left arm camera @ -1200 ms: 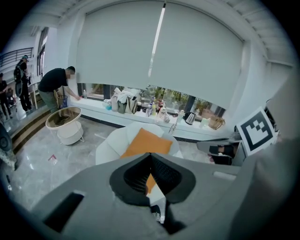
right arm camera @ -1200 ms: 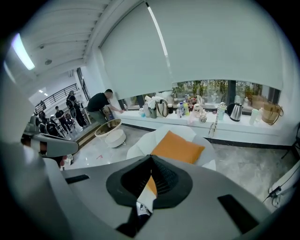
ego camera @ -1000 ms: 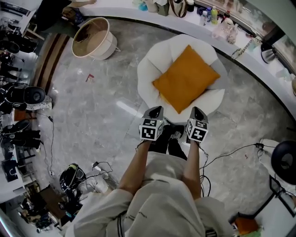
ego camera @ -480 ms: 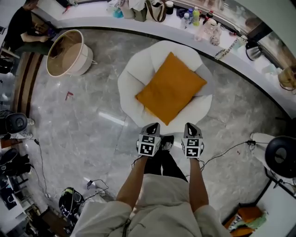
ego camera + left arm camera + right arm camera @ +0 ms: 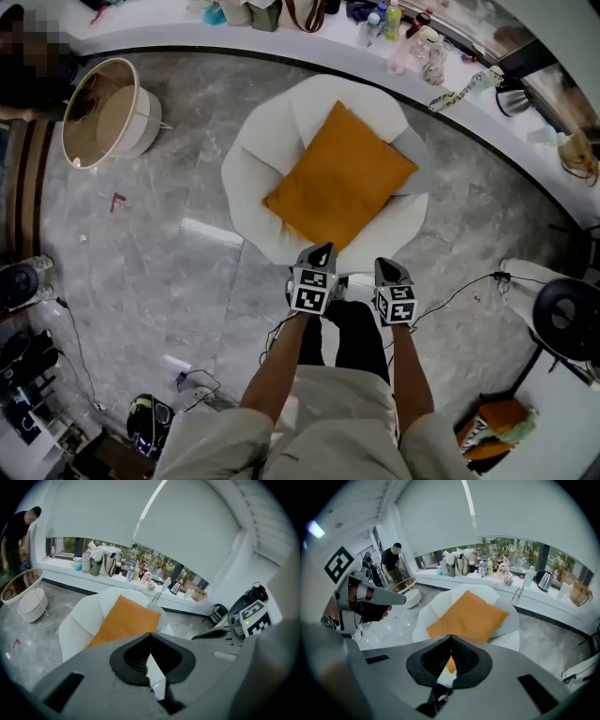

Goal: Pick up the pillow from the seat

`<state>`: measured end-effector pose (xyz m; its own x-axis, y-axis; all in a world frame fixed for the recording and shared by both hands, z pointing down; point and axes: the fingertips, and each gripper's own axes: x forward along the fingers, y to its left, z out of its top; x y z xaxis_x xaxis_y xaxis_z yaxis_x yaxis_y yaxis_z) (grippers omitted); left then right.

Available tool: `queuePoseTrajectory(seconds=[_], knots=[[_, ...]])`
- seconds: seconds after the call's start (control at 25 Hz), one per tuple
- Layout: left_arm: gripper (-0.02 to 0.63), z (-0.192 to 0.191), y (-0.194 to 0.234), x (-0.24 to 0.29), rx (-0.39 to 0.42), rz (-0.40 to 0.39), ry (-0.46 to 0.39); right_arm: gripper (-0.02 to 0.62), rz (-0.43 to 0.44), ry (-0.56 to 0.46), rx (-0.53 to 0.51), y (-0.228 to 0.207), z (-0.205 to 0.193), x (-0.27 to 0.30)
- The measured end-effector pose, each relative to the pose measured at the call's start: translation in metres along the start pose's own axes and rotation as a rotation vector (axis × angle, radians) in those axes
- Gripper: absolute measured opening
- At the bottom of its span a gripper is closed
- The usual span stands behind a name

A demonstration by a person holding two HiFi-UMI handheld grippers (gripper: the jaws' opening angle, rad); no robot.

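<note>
Because it serves as a back cushion, the orange pillow [image 5: 339, 178] lies corner-up like a diamond across the white petal-shaped seat [image 5: 251, 159], its top corner toward the backrest and its lowest corner close to the front rim. Nothing touches it.

At 6 o'clock from the pillow, just past the seat's front edge, the left gripper [image 5: 325, 249] and right gripper [image 5: 383, 266] are held side by side and angled down toward the near corner. Each gripper view shows its jaw tips meeting, with nothing held between them. I judge this to be an approach: both pairs of jaws would need to part before either could bite the fabric, and the paired stance suggests taking the near edge from both sides.

Farther out, grey marbled floor [image 5: 169, 234] surrounds the seat. A round cream tub [image 5: 103, 108] lies tipped at 10 o'clock. A curved white ledge [image 5: 234, 42] runs from 11 to 2 o'clock, carrying bags [image 5: 262, 11] and bottles [image 5: 392, 19], with a kettle [image 5: 511, 97] at 2 o'clock. Cables [image 5: 459, 292] trail at 4 o'clock.

No brand or wording is legible. The only print is the black-and-white square markers [image 5: 311, 292] on the grippers, which are patterns, not text.
</note>
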<state>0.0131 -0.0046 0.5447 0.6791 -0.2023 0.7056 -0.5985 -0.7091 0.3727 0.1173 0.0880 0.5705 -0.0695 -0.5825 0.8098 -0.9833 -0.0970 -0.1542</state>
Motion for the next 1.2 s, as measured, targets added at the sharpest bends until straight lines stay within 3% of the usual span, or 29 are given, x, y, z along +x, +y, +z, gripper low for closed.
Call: queuePoseTrajectory(seconds=[0.36, 0.68, 0.92, 1.2], knots=[[0.009, -0.008, 0.028, 0.069, 0.084, -0.038, 0.086, 0.006, -0.047, -0.071, 0.204, -0.049, 0.020, 0.070], [0.009, -0.040, 0.039, 0.131, 0.102, -0.008, 0.160, 0.008, -0.056, -0.075, 0.295, -0.110, -0.003, 0.124], [0.009, -0.060, 0.034, 0.183, 0.112, 0.030, 0.195, 0.008, -0.022, -0.050, 0.332, -0.150, -0.032, 0.150], [0.009, -0.058, 0.021, 0.236, 0.124, 0.088, 0.248, 0.009, 0.087, -0.053, 0.394, -0.191, -0.045, 0.184]])
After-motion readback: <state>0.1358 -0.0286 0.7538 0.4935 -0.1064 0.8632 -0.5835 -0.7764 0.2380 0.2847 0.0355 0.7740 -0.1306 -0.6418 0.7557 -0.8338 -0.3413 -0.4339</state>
